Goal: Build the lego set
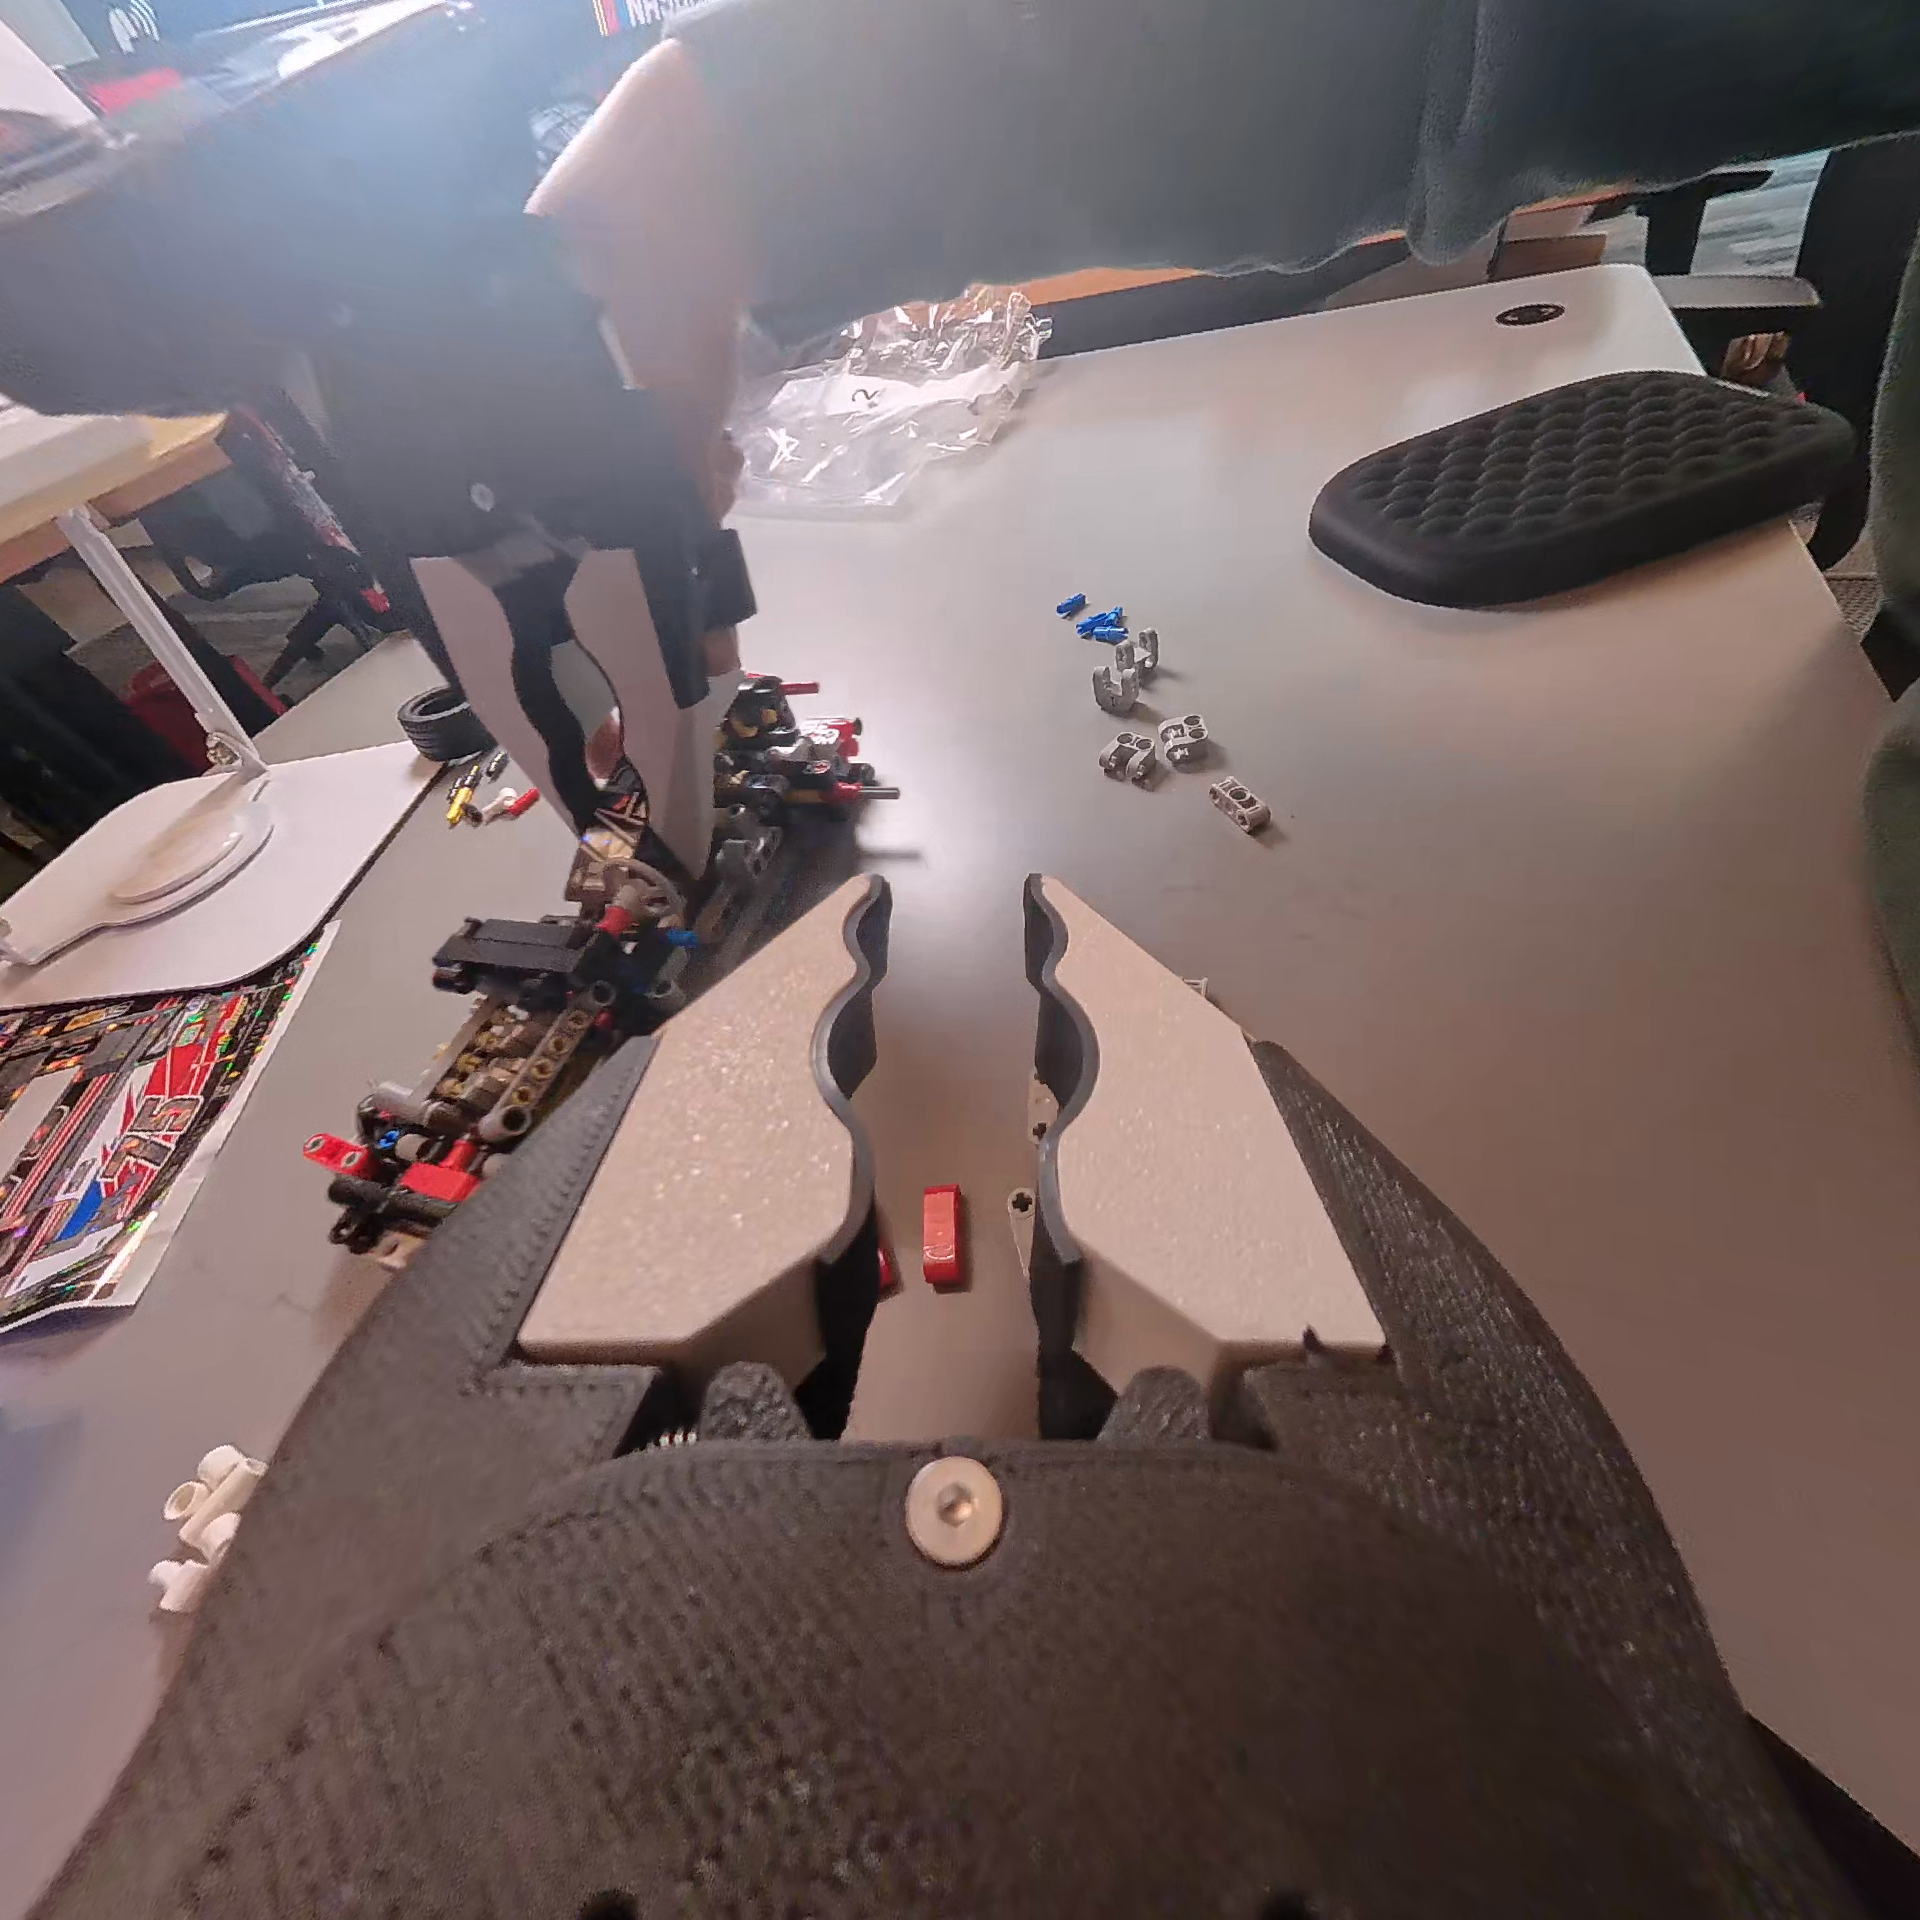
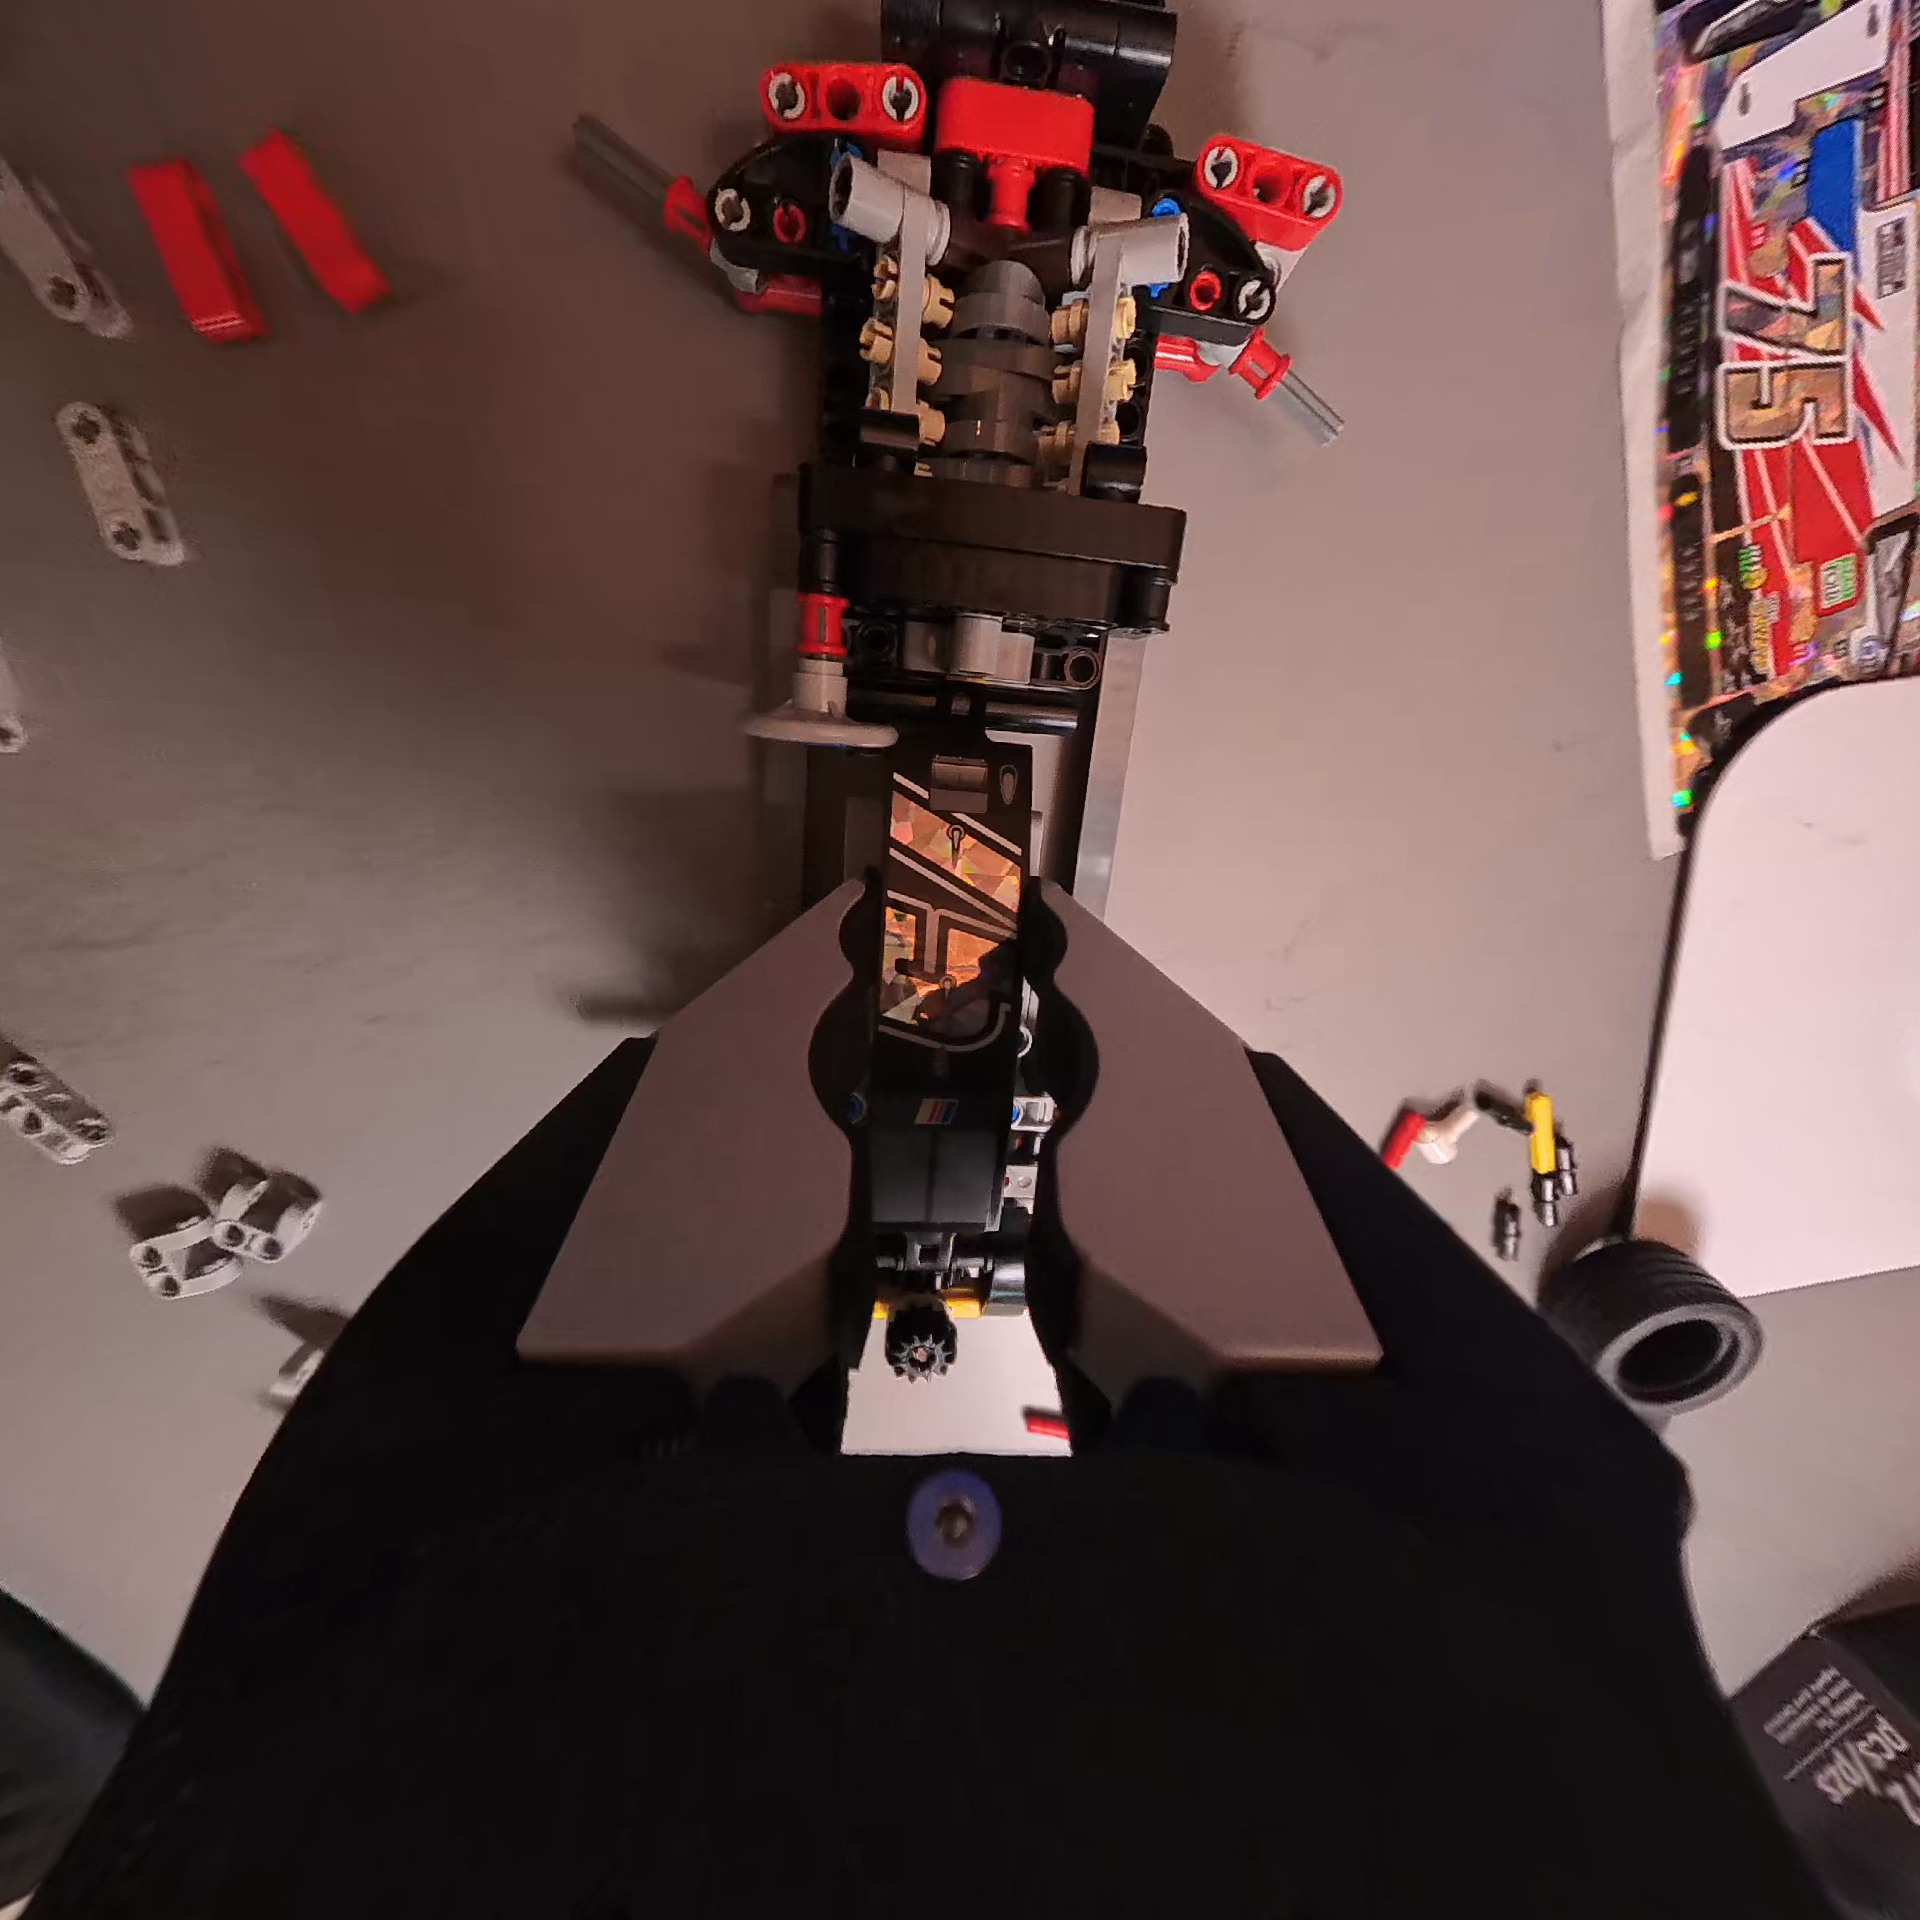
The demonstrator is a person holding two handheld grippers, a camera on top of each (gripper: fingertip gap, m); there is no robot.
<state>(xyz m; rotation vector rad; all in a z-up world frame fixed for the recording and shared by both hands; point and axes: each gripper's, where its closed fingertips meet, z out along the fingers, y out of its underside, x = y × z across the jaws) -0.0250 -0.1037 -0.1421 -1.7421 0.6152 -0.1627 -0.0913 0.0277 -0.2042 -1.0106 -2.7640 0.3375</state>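
Note:
A long black Lego car chassis [image 2: 987, 499] with red, grey and tan parts lies on the grey table [image 1: 1403, 1091]. My right gripper [image 2: 951, 914] is shut on the chassis, its fingers clamping the black panel with the shiny sticker [image 2: 951, 883]. In the left wrist view the chassis [image 1: 520, 1039] lies at left with the right gripper [image 1: 639, 831] standing over it. My left gripper [image 1: 951, 904] is open and empty, just right of the chassis. A small red brick [image 1: 943, 1236] lies on the table below its fingers.
Grey connectors [image 1: 1174, 738] and blue pins [image 1: 1096, 620] lie farther right. A clear bag [image 1: 894, 405] and a black padded rest [image 1: 1579, 488] are at the back. A sticker sheet [image 1: 114, 1112], white stand base [image 1: 187, 842], tyre [image 2: 1652, 1325] and two red bricks [image 2: 255, 234] surround the chassis. Some 15 cm of space lies between my two pairs of fingers. From the left gripper's tips to the small red brick [image 1: 943, 1236] is close to 9 cm. It turns up in the right wrist view [image 2: 163, 219] as well.

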